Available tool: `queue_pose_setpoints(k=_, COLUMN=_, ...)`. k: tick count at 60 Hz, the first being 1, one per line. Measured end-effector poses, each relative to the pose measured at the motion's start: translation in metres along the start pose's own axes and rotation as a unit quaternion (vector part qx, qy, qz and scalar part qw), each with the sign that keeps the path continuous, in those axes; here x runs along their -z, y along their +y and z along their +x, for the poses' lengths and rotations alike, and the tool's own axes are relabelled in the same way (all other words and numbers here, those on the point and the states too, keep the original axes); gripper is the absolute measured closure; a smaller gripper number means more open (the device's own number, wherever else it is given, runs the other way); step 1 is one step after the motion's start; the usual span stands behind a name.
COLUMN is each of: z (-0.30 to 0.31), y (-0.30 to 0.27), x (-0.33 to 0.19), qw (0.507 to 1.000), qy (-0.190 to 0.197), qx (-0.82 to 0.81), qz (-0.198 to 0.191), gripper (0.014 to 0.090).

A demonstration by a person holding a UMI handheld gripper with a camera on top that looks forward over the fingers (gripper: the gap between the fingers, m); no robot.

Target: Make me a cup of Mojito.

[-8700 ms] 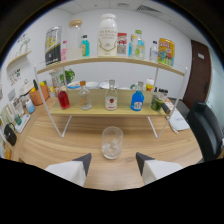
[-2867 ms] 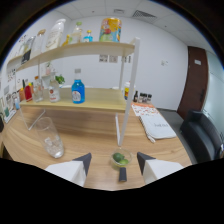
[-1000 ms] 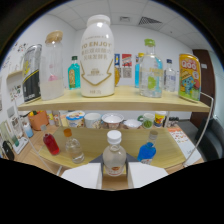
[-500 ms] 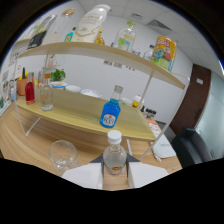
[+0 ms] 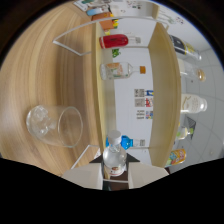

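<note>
While jaws grip it, clear bottle (image 5: 114, 159), white cap, near glass (image 5: 55, 126)

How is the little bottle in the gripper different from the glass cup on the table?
The small clear bottle sits between the gripper fingers, which press on it from both sides; the glass cup stands free on the wooden table, untouched. The bottle has a narrow neck with a white cap; the cup is wide and open-mouthed. The bottle carries a label; the cup is plain. Both are see-through.
</note>
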Motion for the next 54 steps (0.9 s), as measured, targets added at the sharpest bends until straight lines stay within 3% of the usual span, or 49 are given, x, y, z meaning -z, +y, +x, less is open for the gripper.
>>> queue_pose_setpoints(k=14, z=0.004, y=-0.013, x=0.000, qw=0.970, qy=0.034, qx=0.240, qz=0.003, gripper=0.0711)
queue_pose_setpoints(k=30, z=-0.002, y=-0.025, x=-0.001, qw=0.946, qy=0.037, qx=0.322, qz=0.024, gripper=0.0711)
queue_pose_setpoints(k=40, z=0.011, y=-0.028, x=0.005, qw=0.966, qy=0.039, qx=0.254, qz=0.041, gripper=0.0710)
queue_pose_setpoints(k=48, z=0.036, y=-0.026, x=0.018, qw=0.997, qy=0.028, qx=0.039, qz=0.065, gripper=0.0710)
queue_pose_setpoints(k=54, z=0.061, y=-0.017, x=0.029, qw=0.982, qy=0.021, qx=-0.165, qz=0.089, gripper=0.0710)
